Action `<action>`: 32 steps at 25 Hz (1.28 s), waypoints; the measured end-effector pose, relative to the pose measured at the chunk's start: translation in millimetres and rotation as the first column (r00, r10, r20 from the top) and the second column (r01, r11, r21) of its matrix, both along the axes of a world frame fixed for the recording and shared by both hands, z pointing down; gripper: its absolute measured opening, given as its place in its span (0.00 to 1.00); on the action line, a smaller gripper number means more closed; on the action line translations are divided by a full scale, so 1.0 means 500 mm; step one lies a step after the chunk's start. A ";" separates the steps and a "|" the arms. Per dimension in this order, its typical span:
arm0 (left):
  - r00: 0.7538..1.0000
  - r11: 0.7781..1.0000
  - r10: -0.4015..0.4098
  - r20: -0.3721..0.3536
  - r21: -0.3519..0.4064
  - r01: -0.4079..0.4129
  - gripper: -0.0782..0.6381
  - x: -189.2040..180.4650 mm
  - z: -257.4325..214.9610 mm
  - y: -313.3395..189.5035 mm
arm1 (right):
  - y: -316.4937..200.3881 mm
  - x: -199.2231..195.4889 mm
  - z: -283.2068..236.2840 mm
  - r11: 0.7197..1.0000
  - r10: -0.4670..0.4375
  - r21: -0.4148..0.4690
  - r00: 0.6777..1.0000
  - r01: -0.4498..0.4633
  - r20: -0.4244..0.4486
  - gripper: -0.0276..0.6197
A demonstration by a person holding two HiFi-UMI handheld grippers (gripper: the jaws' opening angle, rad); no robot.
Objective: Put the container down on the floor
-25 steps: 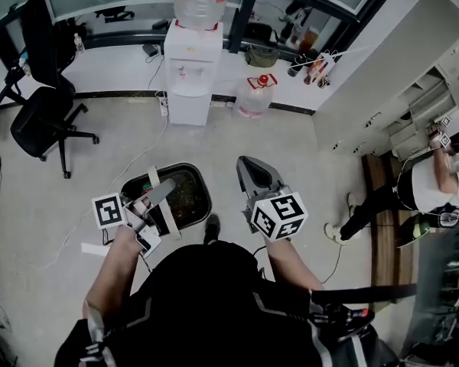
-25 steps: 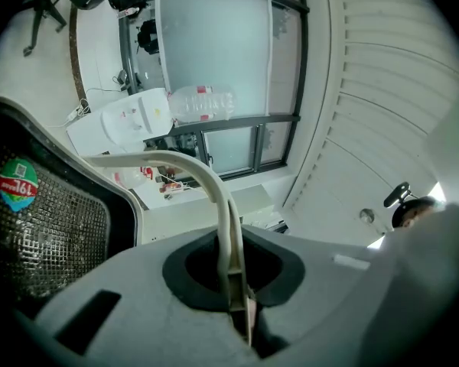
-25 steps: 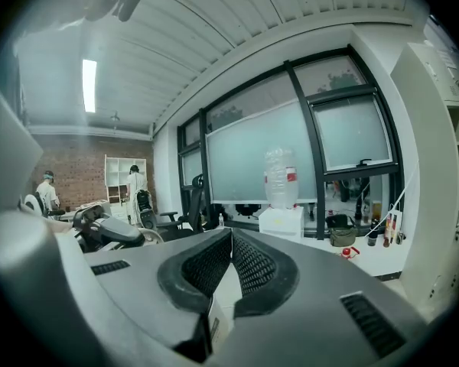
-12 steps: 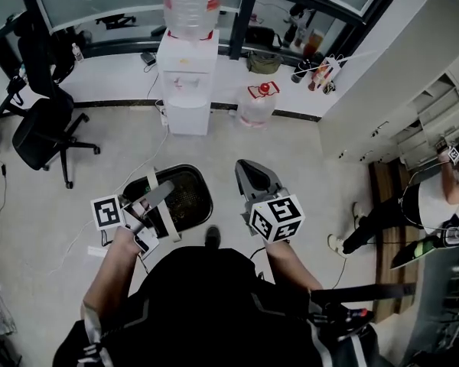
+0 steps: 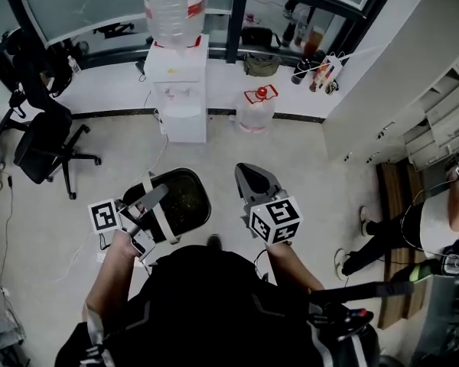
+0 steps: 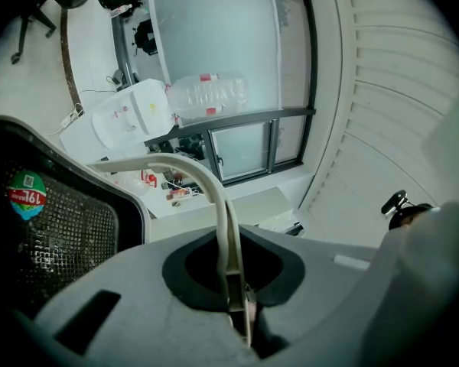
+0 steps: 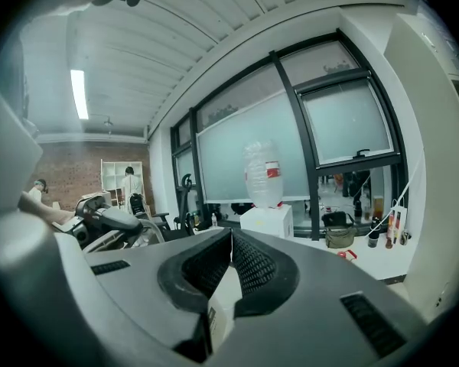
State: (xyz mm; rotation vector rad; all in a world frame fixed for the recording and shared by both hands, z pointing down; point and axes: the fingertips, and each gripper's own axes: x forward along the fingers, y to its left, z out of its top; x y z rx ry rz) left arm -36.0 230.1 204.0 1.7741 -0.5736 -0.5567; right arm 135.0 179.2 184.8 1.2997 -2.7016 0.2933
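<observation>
A black mesh container [image 5: 176,199] with a cream strap handle [image 5: 159,214] hangs above the floor in the head view. My left gripper [image 5: 154,197] is shut on that handle. In the left gripper view the handle [image 6: 185,167] arches into the closed jaws of the left gripper [image 6: 231,239]. The container's mesh wall [image 6: 69,220] hangs at the left and carries a round red and green sticker [image 6: 25,196]. My right gripper [image 5: 252,178] points forward beside the container, apart from it. In the right gripper view the right gripper [image 7: 230,234] has its tips together on nothing.
A white water dispenser [image 5: 177,90] with a bottle on top stands ahead by the window wall. A water jug [image 5: 258,107] sits on the floor next to it. A black office chair [image 5: 42,140] is at the left, white cabinets [image 5: 413,75] and a person [image 5: 436,220] at the right. Pale floor [image 5: 291,151] lies ahead.
Both grippers and the hanging container have moved forward together toward the water dispenser. The grip on the handle is unchanged. The person at the right has slid toward the frame's edge.
</observation>
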 end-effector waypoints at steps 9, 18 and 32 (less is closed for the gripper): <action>1.000 1.000 0.012 0.005 -0.007 -0.012 0.13 0.027 -0.004 -0.121 | -0.106 0.016 0.003 1.000 -0.026 -0.003 0.999 0.026 -0.022 0.06; 0.997 0.997 0.080 -0.015 -0.001 -0.080 0.13 0.007 0.033 -0.175 | -0.152 -0.026 0.017 1.000 0.016 0.014 0.998 -0.016 -0.063 0.06; 0.974 0.973 0.226 0.026 -0.061 -0.224 0.13 -0.055 0.122 -0.349 | -0.319 -0.140 0.051 0.998 0.056 0.006 0.988 -0.056 -0.142 0.06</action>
